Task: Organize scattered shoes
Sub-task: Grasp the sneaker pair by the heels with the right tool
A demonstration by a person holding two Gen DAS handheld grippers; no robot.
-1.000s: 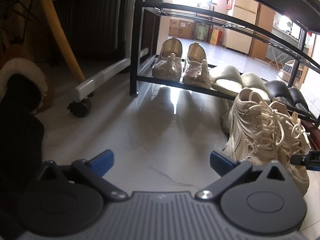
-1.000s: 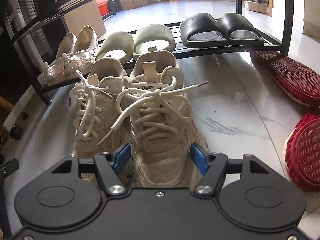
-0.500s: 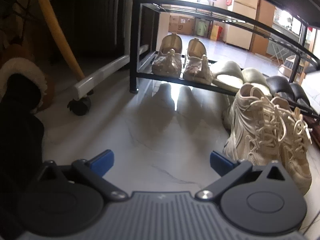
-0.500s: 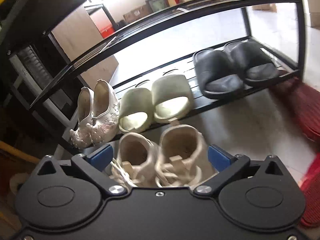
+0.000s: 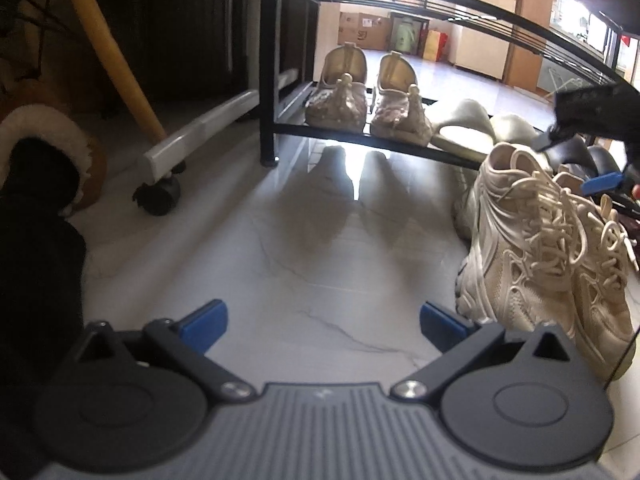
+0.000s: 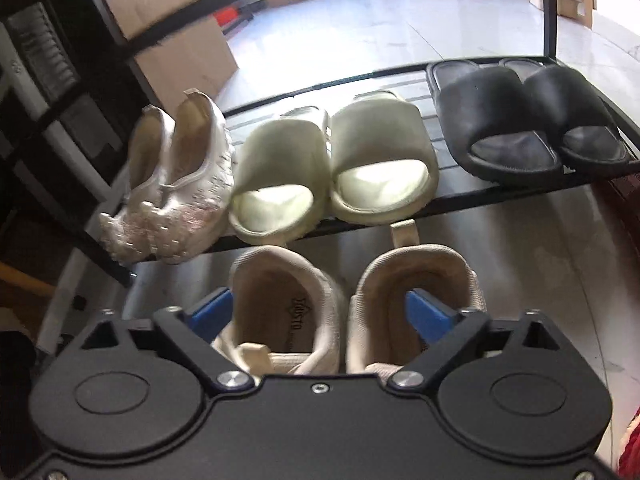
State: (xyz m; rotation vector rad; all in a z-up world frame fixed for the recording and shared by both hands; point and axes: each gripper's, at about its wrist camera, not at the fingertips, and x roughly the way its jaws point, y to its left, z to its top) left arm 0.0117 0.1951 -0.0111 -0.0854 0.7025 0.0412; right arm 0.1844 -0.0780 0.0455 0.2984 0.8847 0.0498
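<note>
A pair of cream lace-up sneakers stands on the marble floor in front of the black shoe rack, heels toward it. My right gripper hovers over their heel openings with its jaws closing. Its left pad is beside the left sneaker and its right pad is over the right sneaker's opening; neither pad presses. In the left wrist view the right gripper hangs above the heels. My left gripper is open over bare floor, left of the sneakers.
The lowest shelf carries pearl flats, cream slides and black slides. A fur-lined boot, a caster wheel and a yellow leg are at the left. A red slipper lies at the far right.
My right gripper travelled from the sneakers' toes to above their heels, closer to the rack, spreading its jaws wide and then narrowing them. It now shows in the left wrist view. The left gripper stayed put.
</note>
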